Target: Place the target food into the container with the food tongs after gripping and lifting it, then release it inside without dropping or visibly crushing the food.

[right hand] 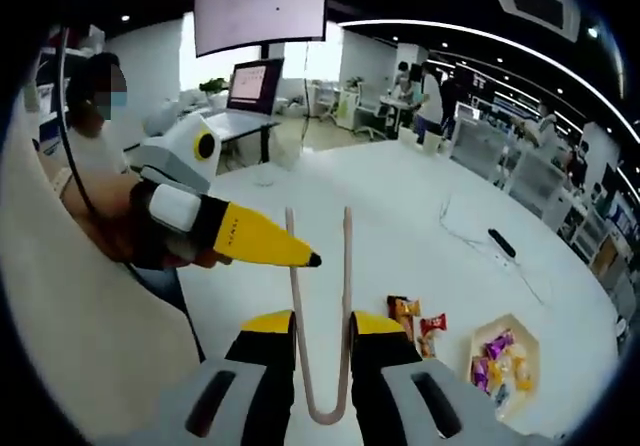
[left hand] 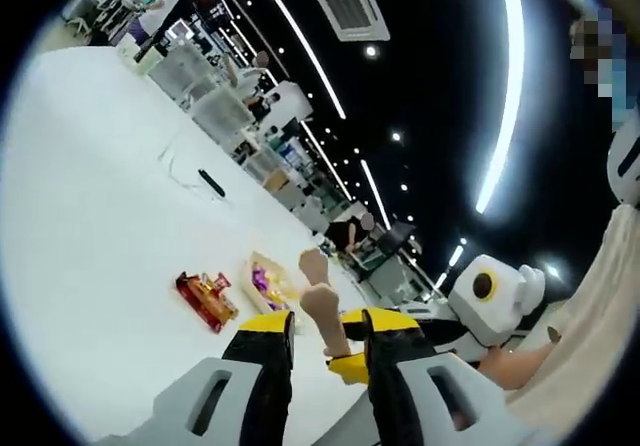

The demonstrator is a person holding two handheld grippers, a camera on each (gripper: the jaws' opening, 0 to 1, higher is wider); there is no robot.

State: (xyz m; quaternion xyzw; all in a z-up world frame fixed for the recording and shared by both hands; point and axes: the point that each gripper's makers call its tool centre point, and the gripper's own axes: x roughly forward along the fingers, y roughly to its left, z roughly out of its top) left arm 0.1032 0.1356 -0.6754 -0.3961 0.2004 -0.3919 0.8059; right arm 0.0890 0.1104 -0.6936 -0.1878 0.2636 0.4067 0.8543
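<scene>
beige plastic food tongs point(right hand: 320, 306) stand up between the jaws of your right gripper point(right hand: 322, 328), clamped at the hinged end, with the 2 arms running away from you and their tips spread apart over the white table point(right hand: 400, 216). in the left gripper view the same tongs point(left hand: 322, 306) show tip-on beside the right gripper point(left hand: 420, 341), just past the jaws of your left gripper point(left hand: 318, 338). whether those left jaws grip anything, you cannot tell; from the right gripper view the left gripper point(right hand: 225, 228) looks pinched to a point, near the left arm of the tongs but apart from it.

the food lies ahead and to the right of the tong tips, well apart from them: 2 red snack packets point(right hand: 418, 328) on the bare table, and just beyond them a pale tray point(right hand: 500, 361) holding small purple and yellow wrapped sweets. in the left gripper view the red packets point(left hand: 207, 299) and the tray point(left hand: 268, 281) lie side by side. which item is the target is not clear; the tray looks like the container.

so your next move likely swings the tong axis right and down toward the packets, which sit nearer the right gripper. a black cable and a dark remote-like object point(right hand: 500, 243) lie farther out, not in the path.
</scene>
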